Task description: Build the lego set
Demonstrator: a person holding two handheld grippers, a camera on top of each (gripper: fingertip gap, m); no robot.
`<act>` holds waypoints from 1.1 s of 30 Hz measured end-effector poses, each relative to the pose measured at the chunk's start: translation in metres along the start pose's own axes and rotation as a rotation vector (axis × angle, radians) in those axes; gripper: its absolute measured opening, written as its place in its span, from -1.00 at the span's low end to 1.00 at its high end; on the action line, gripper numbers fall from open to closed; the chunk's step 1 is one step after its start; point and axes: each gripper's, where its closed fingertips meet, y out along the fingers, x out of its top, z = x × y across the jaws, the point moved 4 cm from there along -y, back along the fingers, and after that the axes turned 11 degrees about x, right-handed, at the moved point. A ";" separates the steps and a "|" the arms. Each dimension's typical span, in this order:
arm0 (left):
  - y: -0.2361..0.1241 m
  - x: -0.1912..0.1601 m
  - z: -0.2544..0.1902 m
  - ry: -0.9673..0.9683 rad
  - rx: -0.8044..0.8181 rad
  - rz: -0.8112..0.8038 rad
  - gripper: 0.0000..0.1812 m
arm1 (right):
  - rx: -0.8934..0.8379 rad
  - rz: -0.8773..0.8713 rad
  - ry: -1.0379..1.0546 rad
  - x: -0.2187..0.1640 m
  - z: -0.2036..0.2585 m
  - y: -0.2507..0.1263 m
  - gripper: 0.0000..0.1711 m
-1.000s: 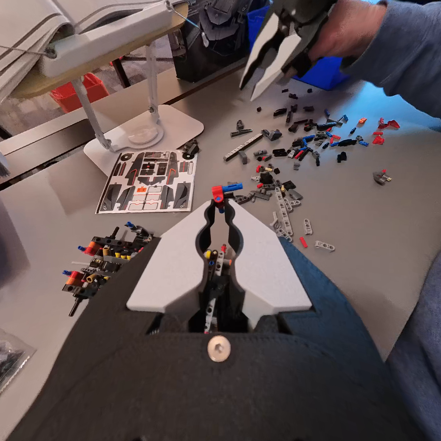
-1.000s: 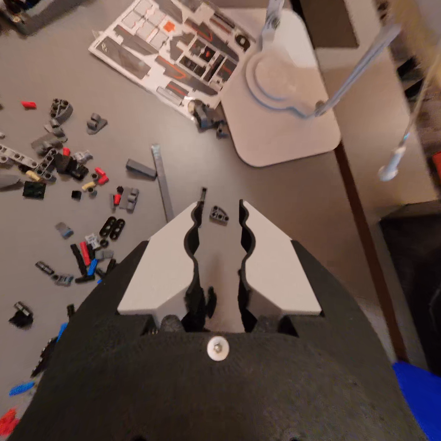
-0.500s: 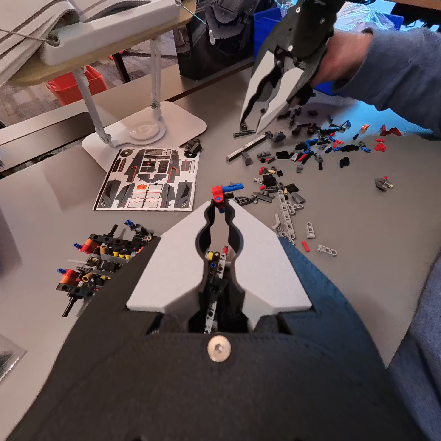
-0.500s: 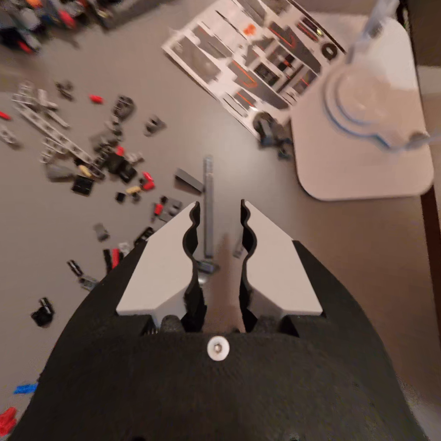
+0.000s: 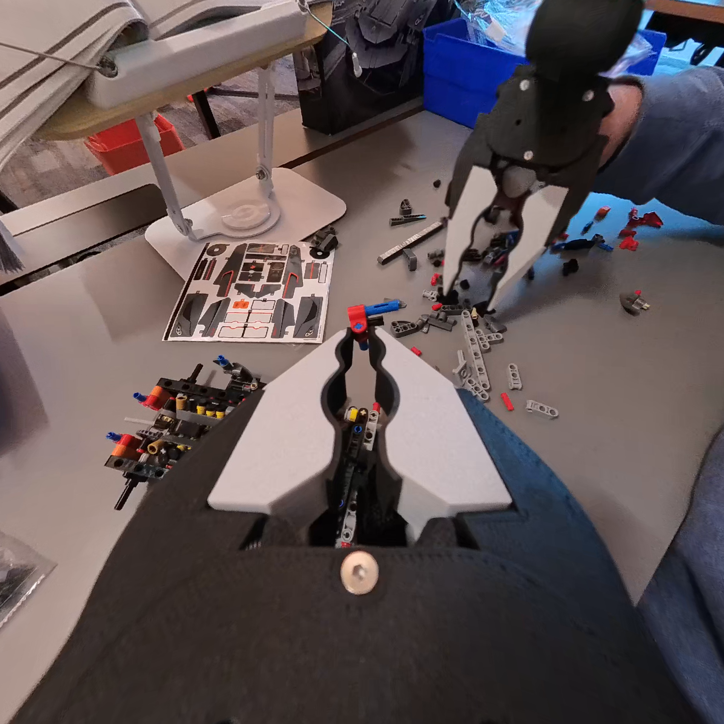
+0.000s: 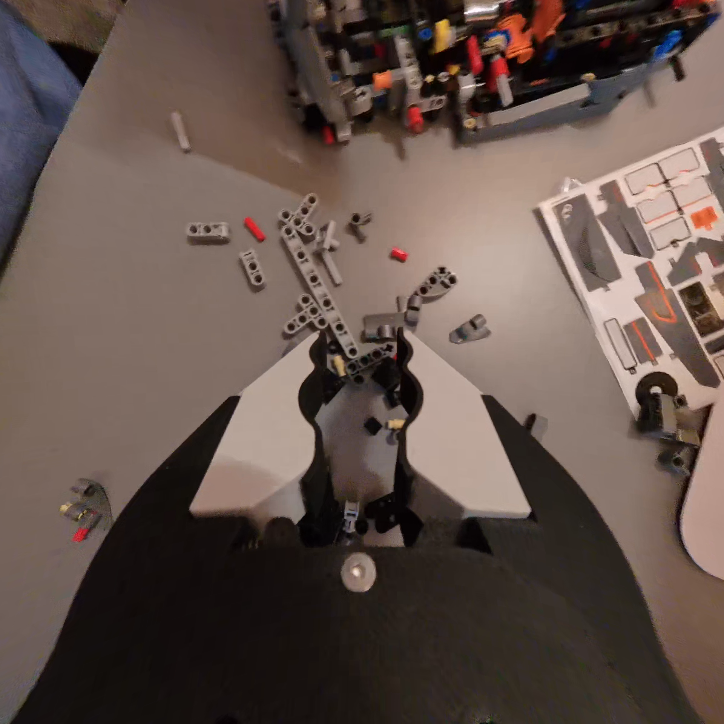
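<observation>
L gripper pinches red/blue connector; R gripper wide open, empty over grey pile w/ risk of grabbing several bits.

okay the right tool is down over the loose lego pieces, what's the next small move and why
Probably close the right tool. It stands open with its tips down in the pile, straddling the dark pieces at the end of the long grey beam. The left tool already holds a red and blue piece, apparently waiting for a mate.
</observation>
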 end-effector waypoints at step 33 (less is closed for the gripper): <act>0.001 0.003 -0.004 0.003 -0.012 -0.007 -0.94 | -0.015 -0.008 0.025 0.053 0.023 0.075 -0.84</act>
